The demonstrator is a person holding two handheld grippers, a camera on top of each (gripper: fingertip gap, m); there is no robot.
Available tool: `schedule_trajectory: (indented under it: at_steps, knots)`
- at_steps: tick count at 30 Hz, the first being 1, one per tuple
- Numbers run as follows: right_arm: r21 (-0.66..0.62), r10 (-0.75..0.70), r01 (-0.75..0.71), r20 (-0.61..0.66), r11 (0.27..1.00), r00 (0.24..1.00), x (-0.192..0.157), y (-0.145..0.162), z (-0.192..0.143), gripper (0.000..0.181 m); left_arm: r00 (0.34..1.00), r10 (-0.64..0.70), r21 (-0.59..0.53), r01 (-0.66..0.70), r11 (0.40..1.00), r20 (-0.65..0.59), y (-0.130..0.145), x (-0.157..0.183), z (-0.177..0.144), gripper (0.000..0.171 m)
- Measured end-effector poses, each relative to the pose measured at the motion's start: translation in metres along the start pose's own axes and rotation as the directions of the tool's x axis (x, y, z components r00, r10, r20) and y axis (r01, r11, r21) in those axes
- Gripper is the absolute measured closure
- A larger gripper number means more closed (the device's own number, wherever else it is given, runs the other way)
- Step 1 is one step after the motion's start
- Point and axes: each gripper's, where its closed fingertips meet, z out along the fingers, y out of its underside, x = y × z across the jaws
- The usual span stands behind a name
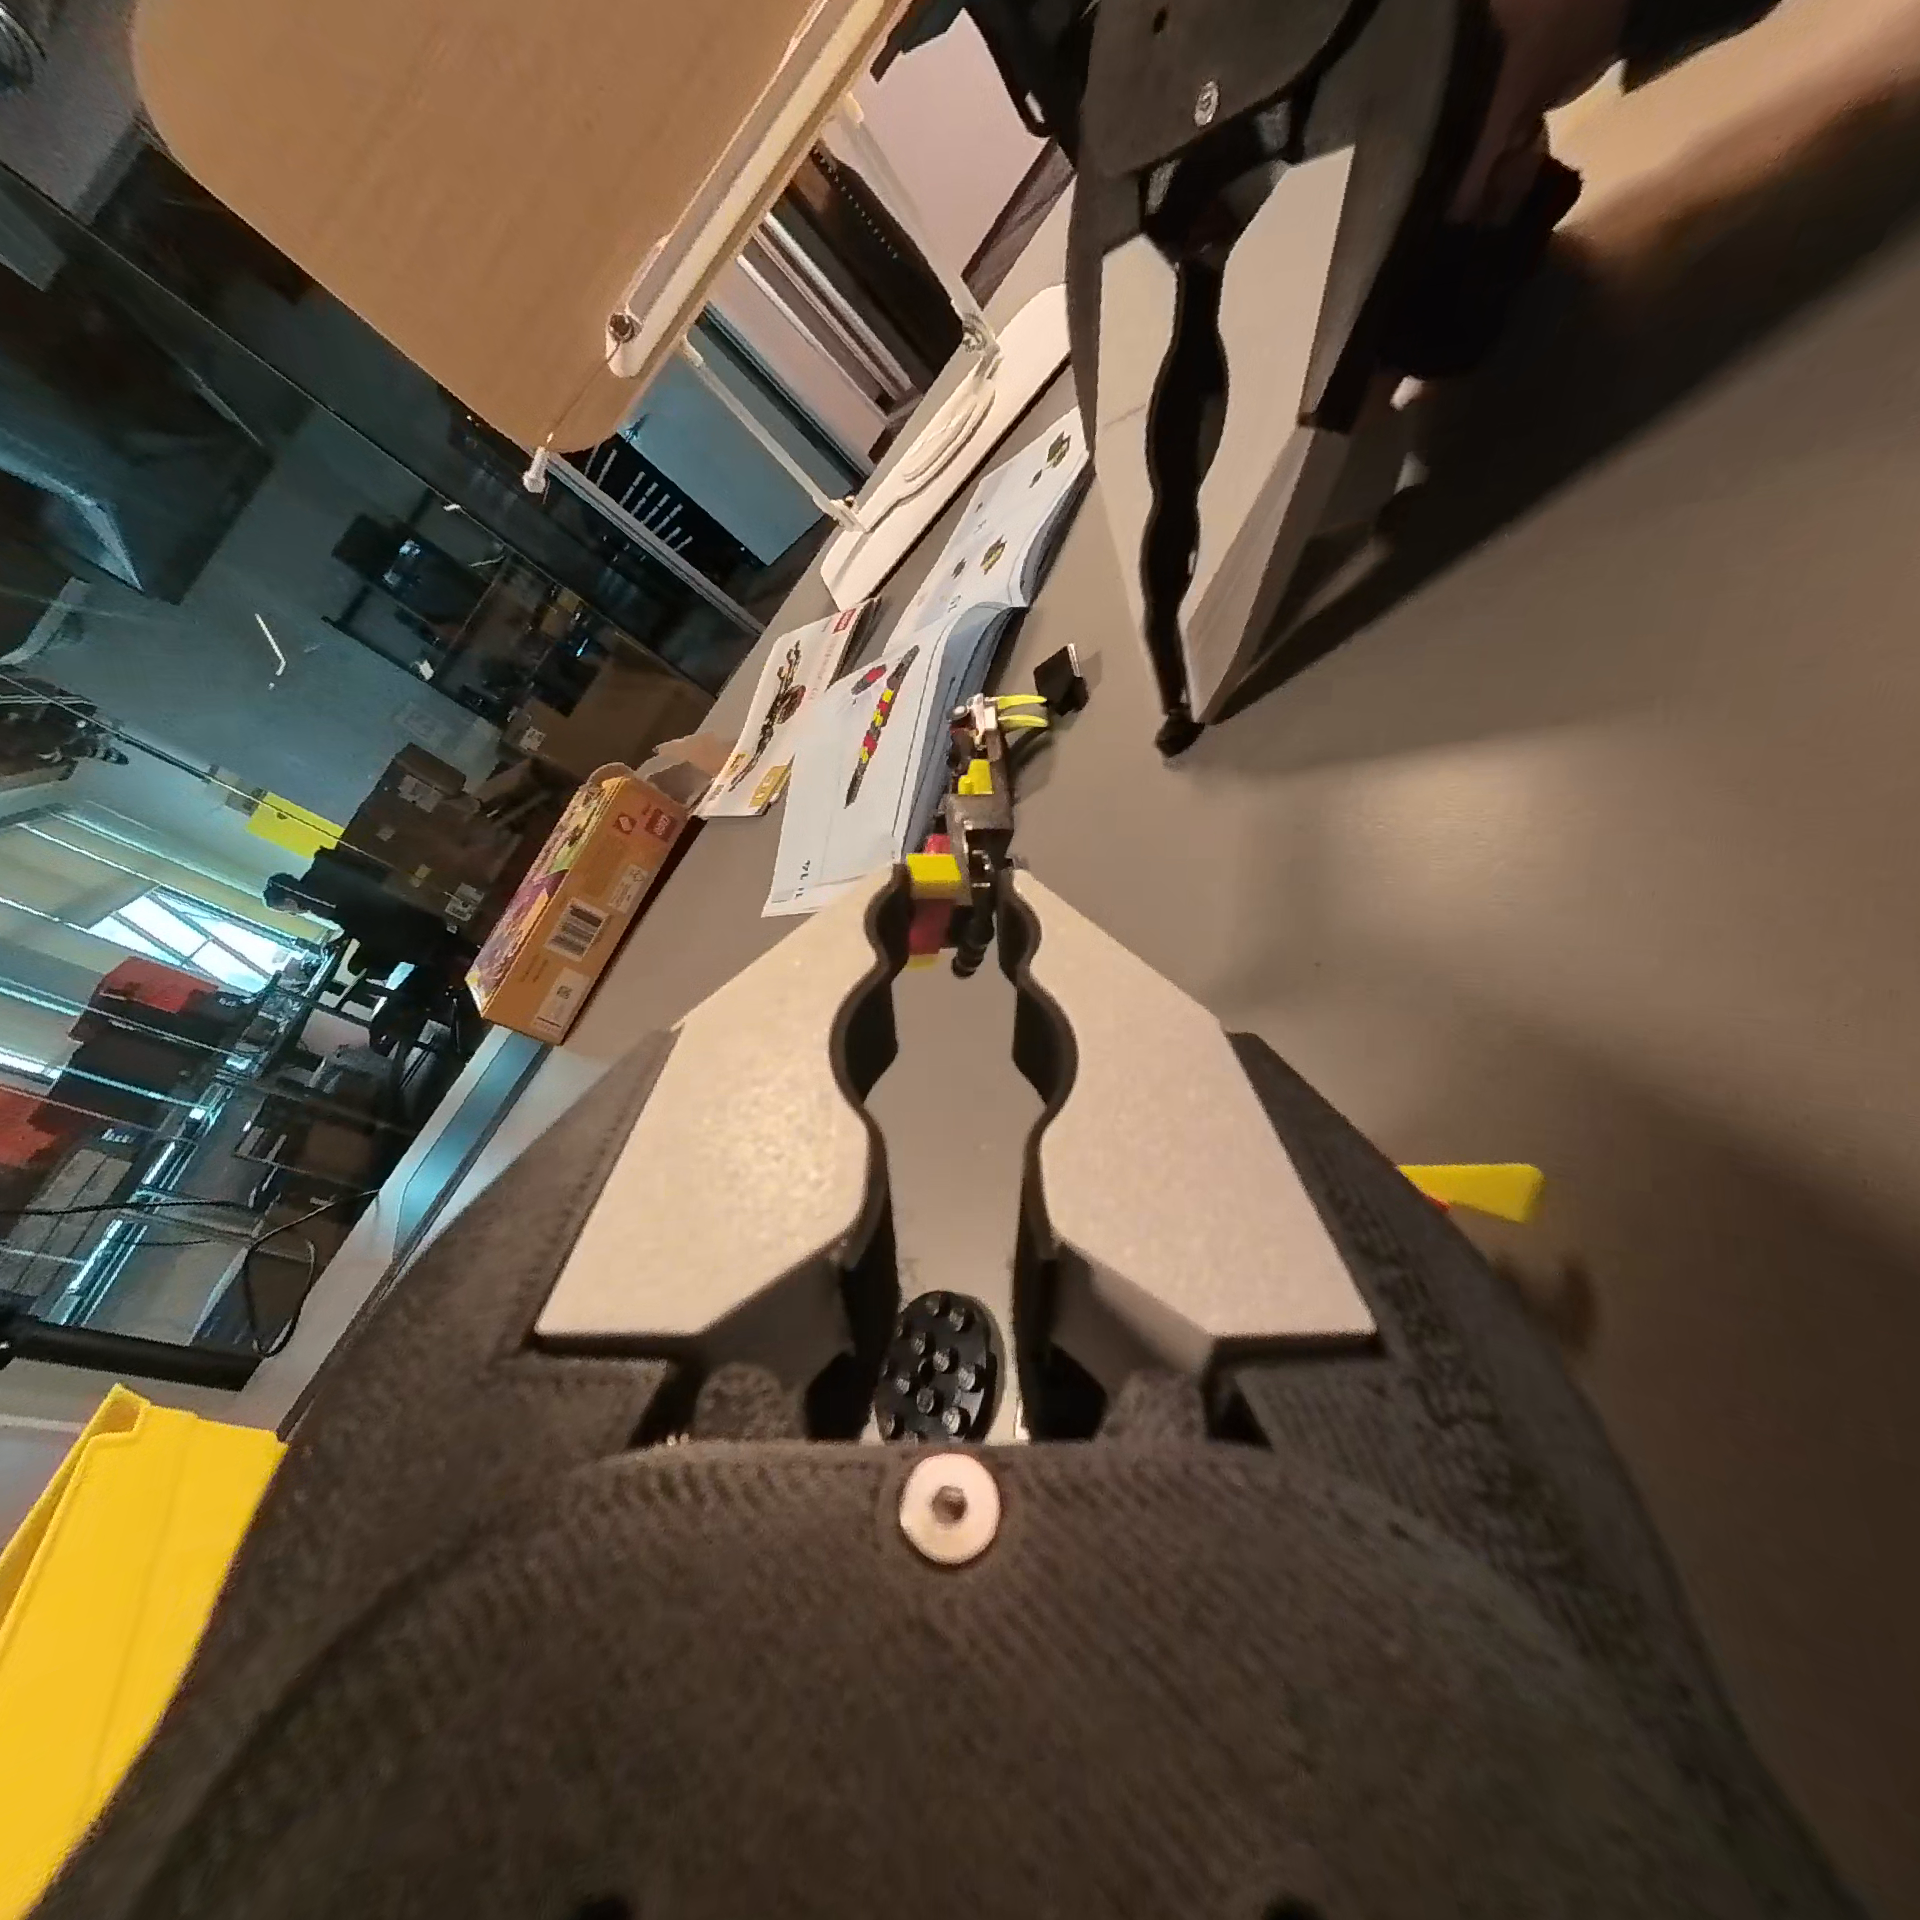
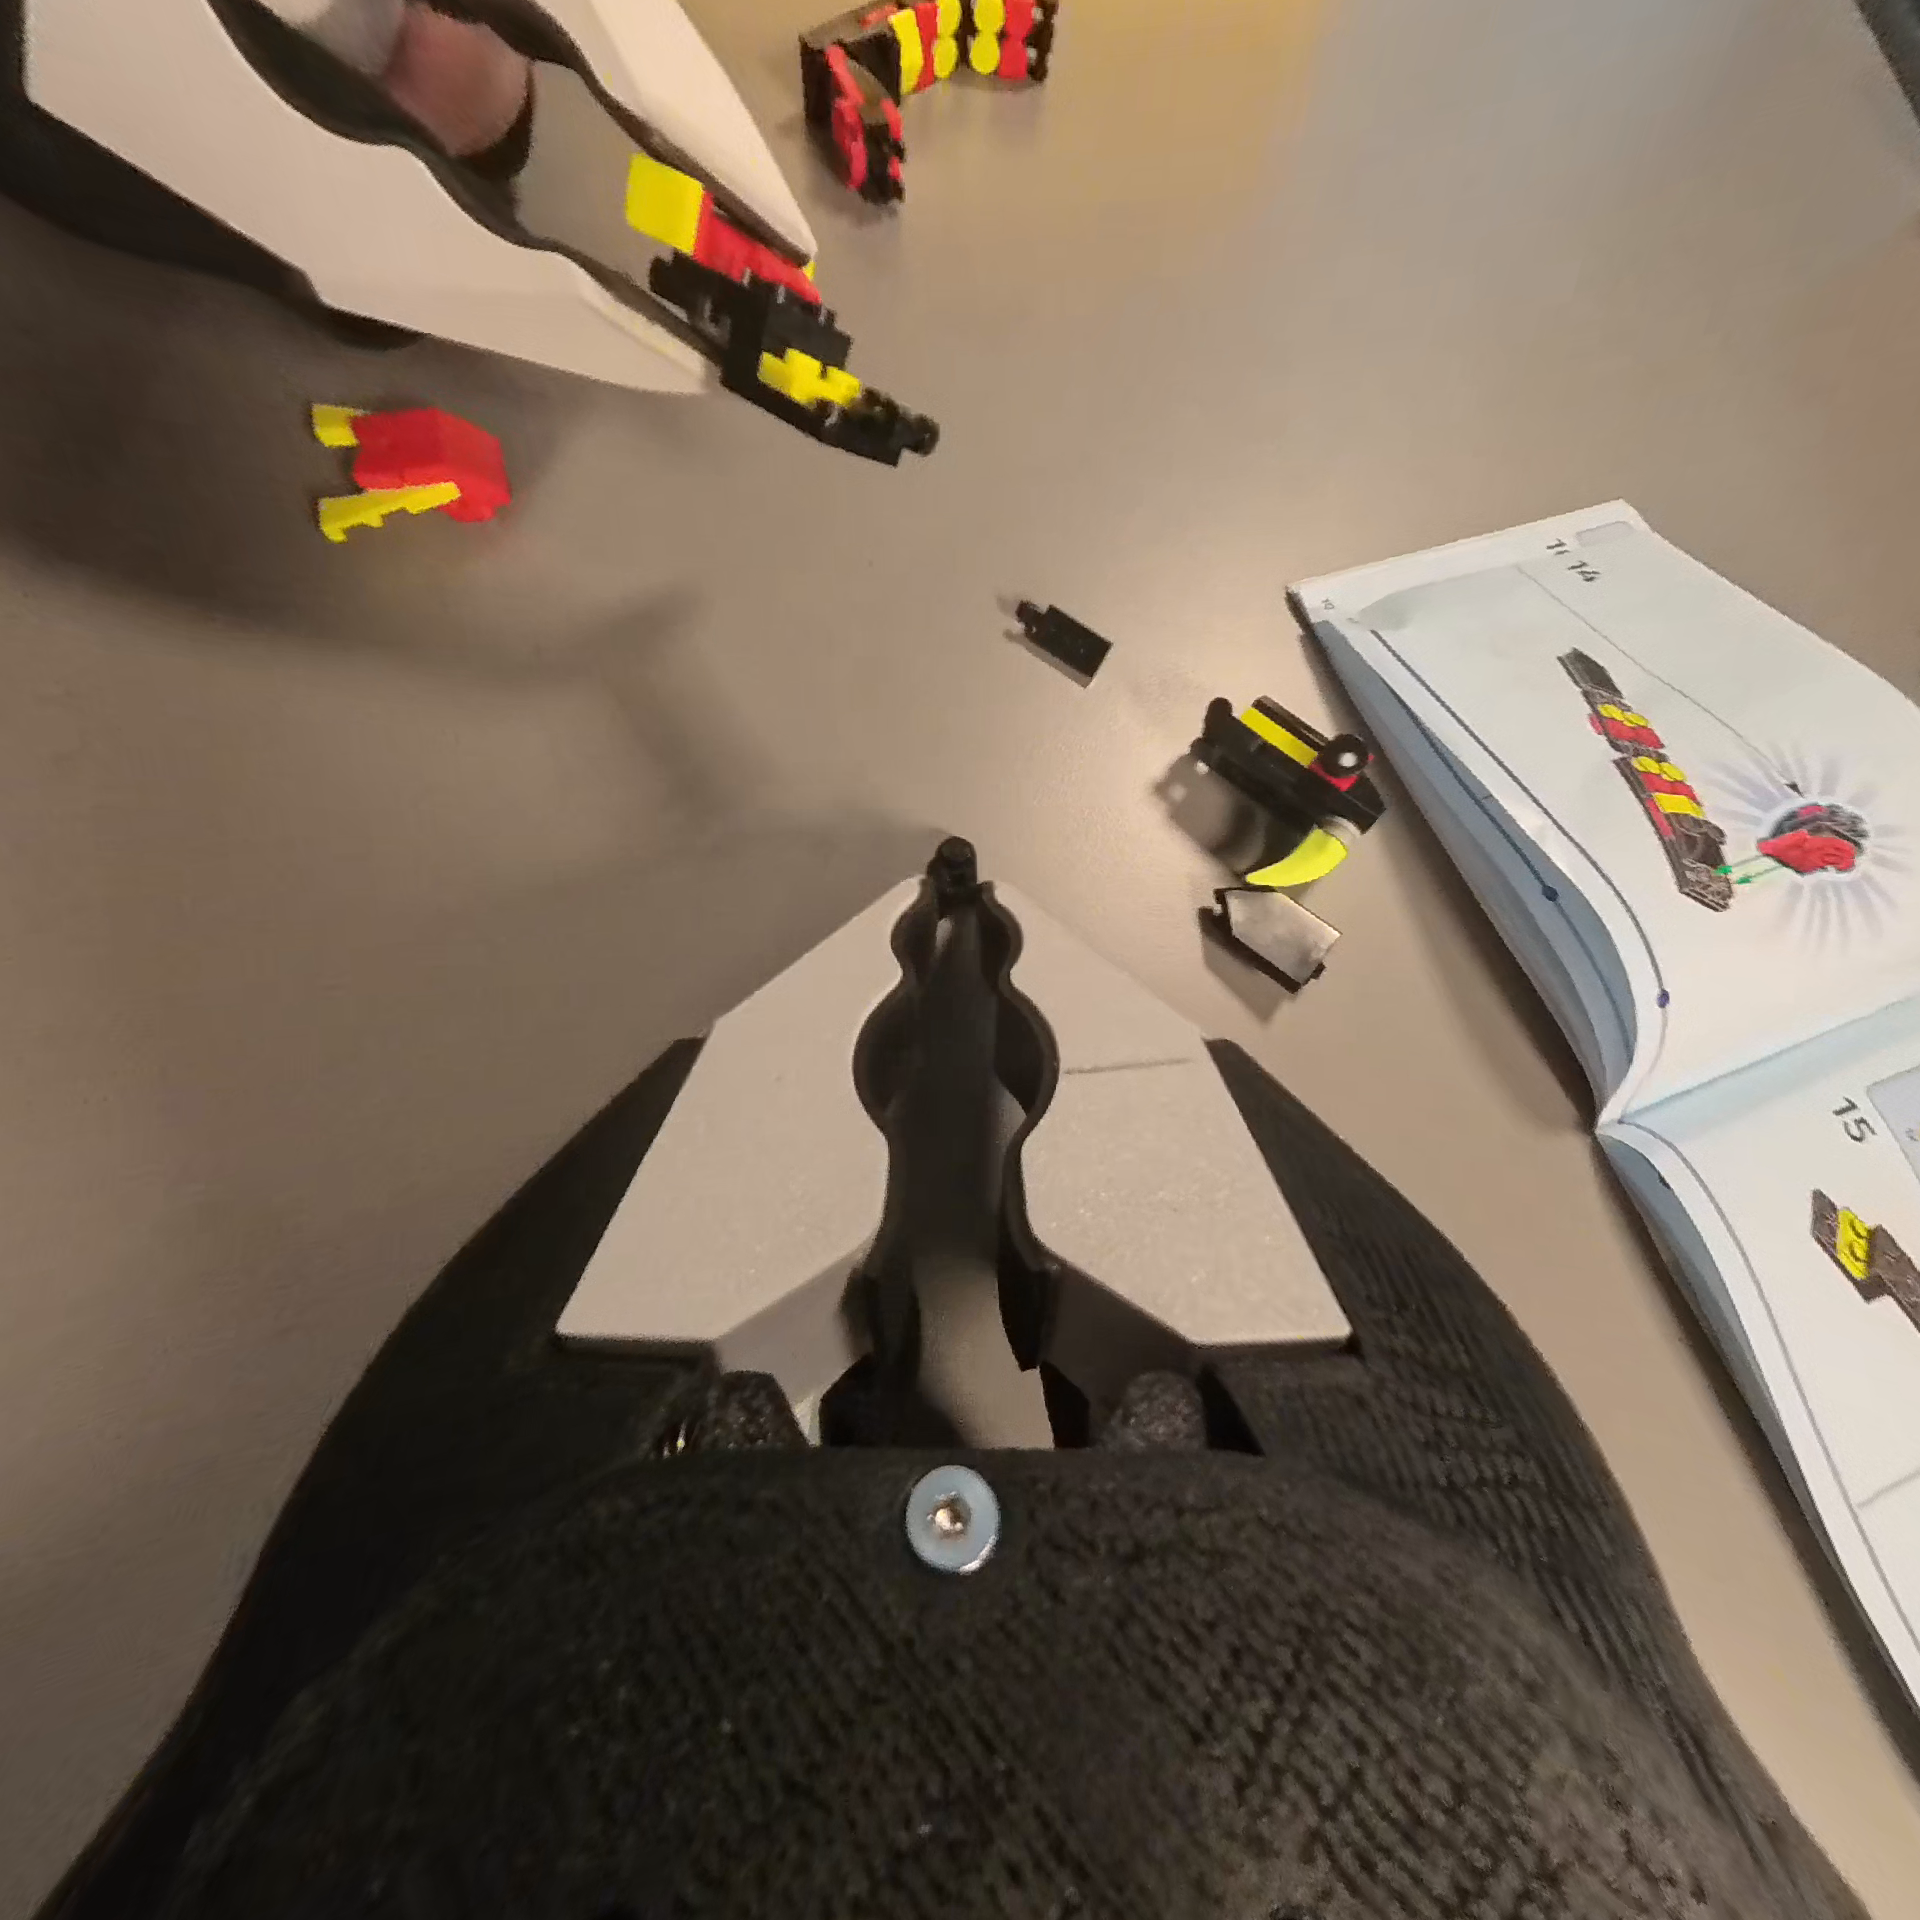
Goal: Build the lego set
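Observation:
My left gripper (image 1: 951, 899) is shut on a long red, yellow and black lego assembly (image 1: 971, 831) and holds it above the table. The right wrist view shows that gripper (image 2: 743, 312) at upper left, the assembly (image 2: 800, 364) sticking out past its tips. My right gripper (image 2: 954, 883) is shut on a small black lego piece (image 2: 954, 862) that pokes out of its tips; the gripper also shows in the left wrist view (image 1: 1174, 727) at upper right. The two grippers are apart.
On the grey table lie a red and yellow part (image 2: 416, 468), a small black plate (image 2: 1060, 639), a black and yellow claw part (image 2: 1288, 790), a black tile (image 2: 1273, 935), a segmented chain (image 2: 925, 73) and an open instruction booklet (image 2: 1662, 831). A lego box (image 1: 582, 914) and a yellow bin (image 1: 104, 1610) stand at the left. My hands' fingertips stand some 9 cm from each other. To the black tile (image 2: 1273, 935): right tips about 5 cm, left tips about 12 cm.

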Motion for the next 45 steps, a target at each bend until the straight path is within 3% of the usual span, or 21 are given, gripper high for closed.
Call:
schedule_trajectory:
  at_steps: [5,8,10,13,17,21,25,28,30,33,37,45]
  knots:
    - [0.062,0.014,-0.005,-0.138,0.998,0.990,0.008,-0.004,-0.014,0.175,1.000,-0.007,0.011,0.007,1.000,0.000,-0.001,-0.001,-0.001,0.157]
    - [0.152,0.101,-0.057,-0.305,0.987,0.947,0.022,-0.003,-0.041,0.175,1.000,-0.014,0.032,0.014,0.999,0.013,-0.005,-0.004,-0.004,0.157]
    - [0.264,0.178,-0.046,-0.502,0.964,0.847,0.038,-0.003,-0.076,0.175,1.000,-0.013,0.044,0.012,0.999,0.028,-0.007,-0.007,-0.006,0.157]
    - [0.373,0.254,0.061,-0.732,0.926,0.632,0.042,0.002,-0.136,0.176,0.998,-0.027,0.071,0.023,0.997,0.053,-0.013,-0.013,-0.011,0.157]
    - [0.310,0.265,0.135,-0.925,0.941,0.273,0.030,0.026,-0.199,0.176,0.996,-0.078,0.117,0.073,0.991,0.041,-0.033,-0.011,-0.017,0.157]
    - [0.271,0.264,0.085,-0.961,0.959,0.087,0.022,0.043,-0.227,0.176,0.999,-0.046,0.193,0.046,0.980,-0.003,-0.082,0.007,-0.016,0.157]
    - [0.260,0.261,0.035,-0.965,0.965,-0.017,0.024,0.057,-0.242,0.176,0.988,0.153,0.159,-0.154,0.975,0.021,-0.110,0.025,0.006,0.157]
    - [0.201,0.197,-0.025,-0.974,0.979,-0.110,0.022,0.070,-0.253,0.176,0.984,0.137,0.250,-0.105,0.963,-0.113,-0.124,0.052,0.028,0.157]
    - [0.162,0.154,-0.057,-0.980,0.985,-0.126,0.020,0.075,-0.254,0.176,0.977,0.098,0.257,-0.047,0.965,-0.190,-0.119,0.064,0.045,0.157]
    - [0.127,0.115,-0.087,-0.985,0.988,-0.128,0.021,0.078,-0.252,0.176,0.973,0.155,0.281,-0.102,0.954,-0.173,-0.115,0.070,0.058,0.157]
    - [0.098,0.083,-0.110,-0.987,0.989,-0.136,0.024,0.080,-0.250,0.176,0.956,0.265,0.384,-0.199,0.902,-0.126,-0.120,0.081,0.053,0.157]
    - [0.104,0.090,-0.099,-0.986,0.990,-0.138,0.024,0.078,-0.250,0.176,0.928,0.367,0.420,-0.308,0.854,-0.067,-0.126,0.087,0.045,0.157]
